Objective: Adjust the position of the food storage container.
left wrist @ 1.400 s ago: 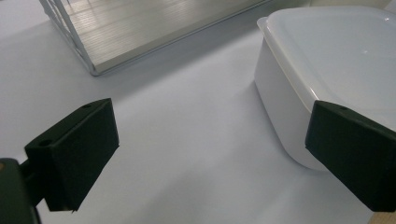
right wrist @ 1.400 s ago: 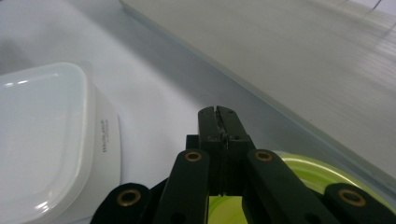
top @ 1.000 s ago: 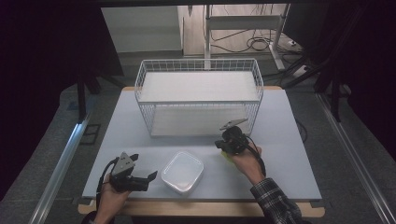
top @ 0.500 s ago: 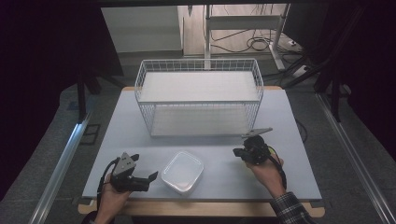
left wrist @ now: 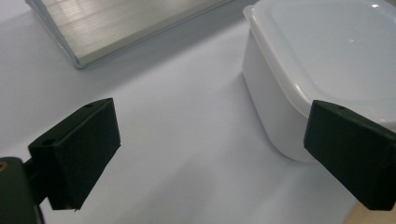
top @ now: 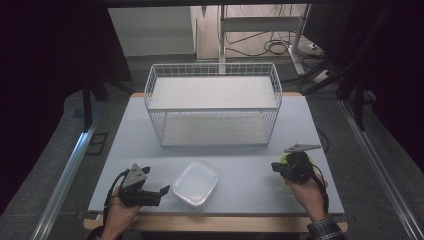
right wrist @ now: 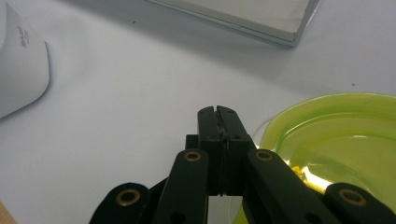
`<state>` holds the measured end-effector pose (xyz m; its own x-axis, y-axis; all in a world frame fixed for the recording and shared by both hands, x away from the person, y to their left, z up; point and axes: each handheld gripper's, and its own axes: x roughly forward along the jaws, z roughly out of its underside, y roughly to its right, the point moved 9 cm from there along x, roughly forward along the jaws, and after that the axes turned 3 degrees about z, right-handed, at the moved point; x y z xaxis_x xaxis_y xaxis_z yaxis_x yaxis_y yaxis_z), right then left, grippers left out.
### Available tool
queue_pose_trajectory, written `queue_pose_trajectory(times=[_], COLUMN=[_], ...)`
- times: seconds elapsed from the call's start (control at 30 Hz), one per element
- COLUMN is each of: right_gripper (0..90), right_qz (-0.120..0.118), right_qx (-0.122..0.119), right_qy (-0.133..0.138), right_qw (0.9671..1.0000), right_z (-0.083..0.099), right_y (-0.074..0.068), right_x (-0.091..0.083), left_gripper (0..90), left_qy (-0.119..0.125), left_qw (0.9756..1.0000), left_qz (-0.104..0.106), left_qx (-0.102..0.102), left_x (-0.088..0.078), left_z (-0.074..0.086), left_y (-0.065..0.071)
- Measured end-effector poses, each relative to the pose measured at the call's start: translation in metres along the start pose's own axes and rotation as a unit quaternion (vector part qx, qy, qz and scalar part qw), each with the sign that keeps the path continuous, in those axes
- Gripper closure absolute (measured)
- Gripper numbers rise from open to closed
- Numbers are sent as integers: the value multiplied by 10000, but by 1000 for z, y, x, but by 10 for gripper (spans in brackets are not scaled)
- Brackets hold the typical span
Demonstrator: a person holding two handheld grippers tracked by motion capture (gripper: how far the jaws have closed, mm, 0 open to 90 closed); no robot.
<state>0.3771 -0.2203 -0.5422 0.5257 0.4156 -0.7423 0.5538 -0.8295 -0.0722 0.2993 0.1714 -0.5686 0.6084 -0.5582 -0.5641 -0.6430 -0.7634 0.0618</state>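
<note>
High view: wire basket (top: 214, 107) at the far edge of the surface (top: 250, 165). White lidded container (top: 195, 184) near the front edge, my left tool (top: 162, 191) just beside it. My right tool (top: 278, 167) near the right edge.

Left gripper view: jaws spread, released; container (left wrist: 327, 70) beside the right jaw.

Right gripper view: jaws clenched on nothing, a yellow-green dish (right wrist: 345, 140) alongside. Embossed writing on the container (right wrist: 21, 65), unreadable.

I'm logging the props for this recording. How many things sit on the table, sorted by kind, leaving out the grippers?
Wire basket: 1
White lidded box: 1
Yellow-green translucent dish: 1
Total: 3
</note>
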Motion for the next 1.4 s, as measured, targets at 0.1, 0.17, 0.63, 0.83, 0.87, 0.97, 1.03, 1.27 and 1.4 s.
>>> queue_pose_trajectory(times=[0.1,0.17,0.63,0.83,0.87,0.97,1.03,1.27,1.4], right_gripper=[890,892,894,892,891,891,889,890,889], right_qz=[-86,-105,-362,-406,-408,-429,-446,-596,-696], right_qx=[-123,-306,-562,-690,-684,-708,-680,-530,-584], right_qy=[37,46,185,163,161,148,148,236,212], right_qw=[9999,9995,9976,9967,9967,9965,9966,9965,9956], right_z=[1,1,4,3,2,1,1,-6,-11], right_y=[-8,-14,-34,-46,-47,-49,-51,-60,-72], right_x=[1,1,1,5,6,7,9,16,28], left_gripper=[46,94,844,883,887,886,885,876,867], left_qy=[-1,36,-479,-757,-771,-804,-825,-799,-828], left_qw=[9999,9995,9931,9904,9904,9904,9906,9928,9935], left_qz=[159,306,1056,1079,1074,1069,1050,887,777], left_qx=[16,86,200,416,405,353,307,135,79], left_x=[-5,-13,-14,4,6,11,14,24,32], left_z=[-2,-3,19,16,15,14,13,8,5], left_y=[6,19,63,78,78,76,73,61,52])
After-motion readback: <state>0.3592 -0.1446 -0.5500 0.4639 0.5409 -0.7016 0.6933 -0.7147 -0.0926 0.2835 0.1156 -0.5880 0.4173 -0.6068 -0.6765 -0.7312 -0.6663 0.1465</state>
